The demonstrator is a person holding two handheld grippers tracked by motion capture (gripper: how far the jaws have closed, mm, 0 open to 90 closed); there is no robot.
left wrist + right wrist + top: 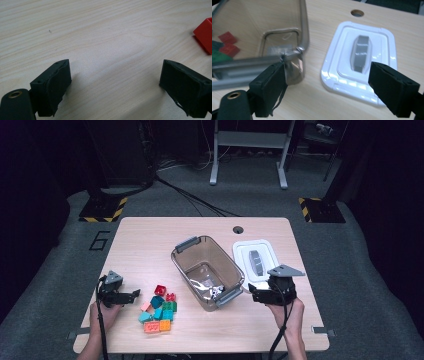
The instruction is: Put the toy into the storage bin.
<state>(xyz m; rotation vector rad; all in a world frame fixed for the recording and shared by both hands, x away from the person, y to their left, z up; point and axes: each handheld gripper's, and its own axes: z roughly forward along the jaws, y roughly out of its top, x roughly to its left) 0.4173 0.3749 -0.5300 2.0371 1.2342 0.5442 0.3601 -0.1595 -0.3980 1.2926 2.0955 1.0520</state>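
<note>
looking across the table (140, 235) from left to right, i start with my left gripper (134, 295), which rests low on the wood with its jaws spread wide and nothing between them. the pile of toy bricks (159, 311) lies just to its right, and the jaws already point that way; in the left gripper view the red brick (205, 33) sits off to the right, beyond the right jaw. so my left hand is plainly the nearer one to the bricks. past the pile stands the clear plastic bin (186, 260), long axis running diagonally, near end toward me. my right gripper (251, 292) hangs just beside the bin's near grey handle (229, 296), jaws apart and holding nothing. the white lid (377, 35) lies flat ahead of it, its grey grip running away from me. i judge the next pick falls to the left hand.
</note>
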